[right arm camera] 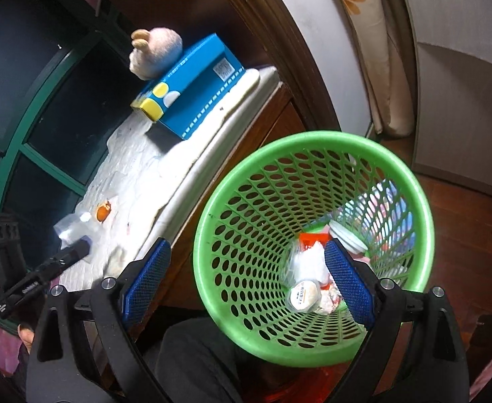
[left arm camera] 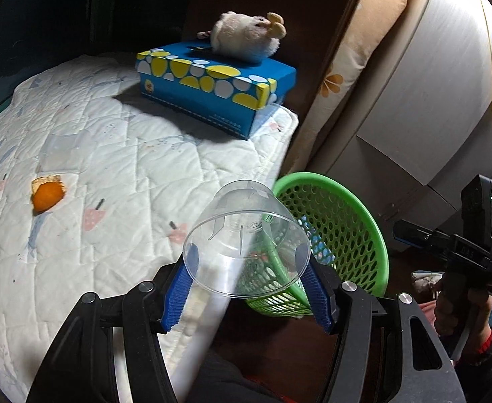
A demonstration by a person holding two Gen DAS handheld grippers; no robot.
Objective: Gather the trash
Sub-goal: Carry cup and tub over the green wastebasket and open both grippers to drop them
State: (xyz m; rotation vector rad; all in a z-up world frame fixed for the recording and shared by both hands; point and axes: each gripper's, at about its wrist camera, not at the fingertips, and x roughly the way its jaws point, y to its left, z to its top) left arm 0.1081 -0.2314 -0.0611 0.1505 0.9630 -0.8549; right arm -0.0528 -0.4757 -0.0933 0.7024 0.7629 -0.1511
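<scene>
My left gripper (left arm camera: 246, 262) is shut on a clear plastic cup (left arm camera: 246, 221), its blue pads (left arm camera: 179, 288) pressing the rim from both sides. The cup hangs over the edge of the quilted mattress (left arm camera: 128, 168), close to the green mesh basket (left arm camera: 346, 221). An orange peel (left arm camera: 48, 194) lies on the quilt at the left, beside a flat clear plastic piece (left arm camera: 61, 151). My right gripper (right arm camera: 247, 248) stands open above the basket (right arm camera: 313, 141) with nothing between its pads. In the basket lie a small lidded cup (right arm camera: 304, 295), crumpled white paper (right arm camera: 309, 262) and a white lid (right arm camera: 346, 235).
A blue tissue box (left arm camera: 212, 87) with a plush toy (left arm camera: 246, 37) on top sits at the far corner of the mattress. A wooden frame and a curtain (left arm camera: 346, 67) rise behind the basket. A dark window (right arm camera: 44, 100) runs along the far side of the bed.
</scene>
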